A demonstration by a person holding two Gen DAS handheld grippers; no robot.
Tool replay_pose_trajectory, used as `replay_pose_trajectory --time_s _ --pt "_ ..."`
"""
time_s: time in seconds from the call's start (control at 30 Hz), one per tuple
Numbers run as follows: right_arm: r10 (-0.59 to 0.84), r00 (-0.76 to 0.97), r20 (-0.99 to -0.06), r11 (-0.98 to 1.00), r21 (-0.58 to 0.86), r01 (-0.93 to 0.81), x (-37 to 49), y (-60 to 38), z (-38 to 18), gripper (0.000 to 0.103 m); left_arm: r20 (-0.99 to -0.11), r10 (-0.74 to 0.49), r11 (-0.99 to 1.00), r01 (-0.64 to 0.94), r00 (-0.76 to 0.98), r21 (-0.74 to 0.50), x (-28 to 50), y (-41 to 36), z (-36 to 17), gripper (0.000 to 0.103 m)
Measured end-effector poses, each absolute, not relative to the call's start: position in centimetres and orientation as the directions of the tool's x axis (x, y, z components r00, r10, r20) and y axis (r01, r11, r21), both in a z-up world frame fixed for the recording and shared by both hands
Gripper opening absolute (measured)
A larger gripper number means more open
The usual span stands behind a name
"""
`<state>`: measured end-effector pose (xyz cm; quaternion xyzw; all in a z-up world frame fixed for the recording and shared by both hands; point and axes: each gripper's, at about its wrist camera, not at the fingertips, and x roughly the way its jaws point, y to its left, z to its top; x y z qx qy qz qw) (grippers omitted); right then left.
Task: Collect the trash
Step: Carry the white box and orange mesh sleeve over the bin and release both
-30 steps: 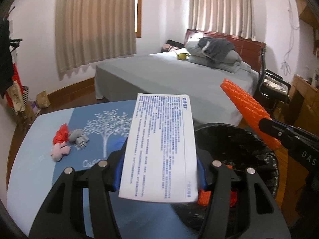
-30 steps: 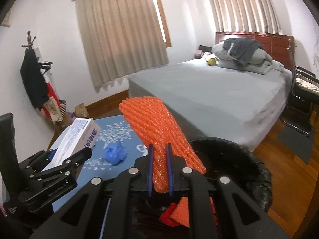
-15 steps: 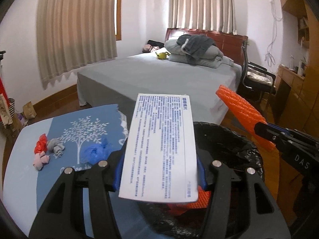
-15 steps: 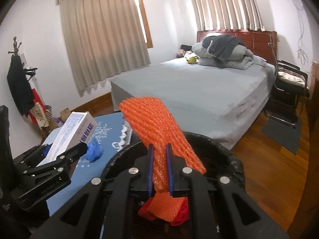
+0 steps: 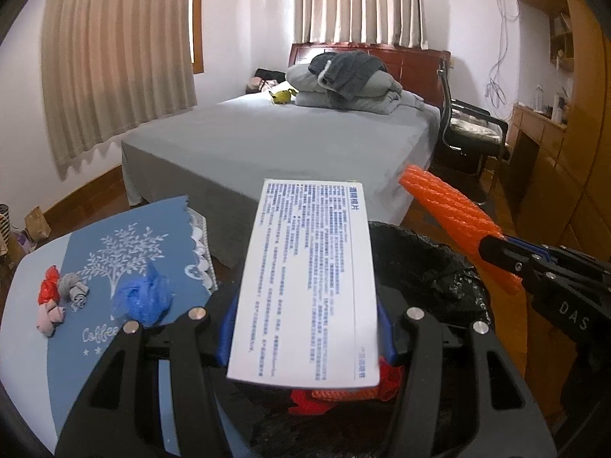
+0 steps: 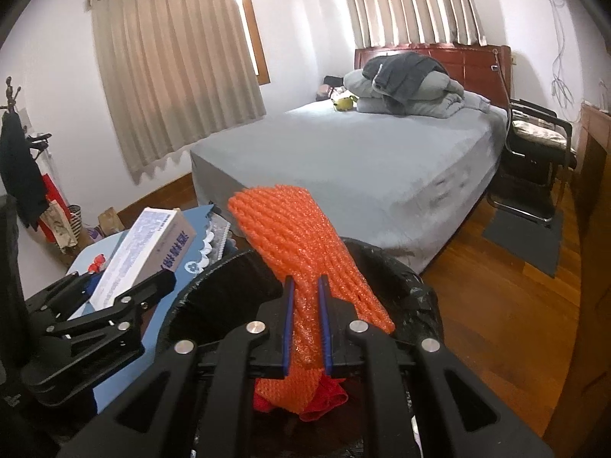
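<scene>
Two jaws clamped, left gripper (image 5: 305,337) on white box (image 5: 305,286), right gripper (image 6: 305,328) pinching orange foam net (image 6: 301,252)

White box (image 5: 305,286) with blue print; orange ribbed foam net (image 6: 301,244); black bin bag (image 5: 427,271); blue cloth (image 5: 126,252) with white tree pattern and scalloped edge; crumpled blue wad (image 5: 143,299); grey bed (image 6: 343,160); beige curtains (image 6: 175,76); red-brown headboard (image 5: 412,65)
</scene>
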<state>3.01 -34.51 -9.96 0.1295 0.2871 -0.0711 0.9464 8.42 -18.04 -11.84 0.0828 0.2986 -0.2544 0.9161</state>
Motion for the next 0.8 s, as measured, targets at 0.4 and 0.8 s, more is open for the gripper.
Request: replay_pose_trajectory --time_s 0.4,0.8 --pt "-0.066 0.785 -0.616 0.950 0.201 0.238 4.8 -35.4 -12.1 0.028 -0.611 -0.479 0.826 0.560 0.630 -0.070 10.1 -18.7 -13.4 0.067" --pt "-0.105 0.809 -0.579 0.954 0.172 0.247 4.2 -34.3 -11.4 0.098 -0.582 -0.393 0.894 0.444 0.712 -0.059 11.2 -12.7 -12.5 0.092"
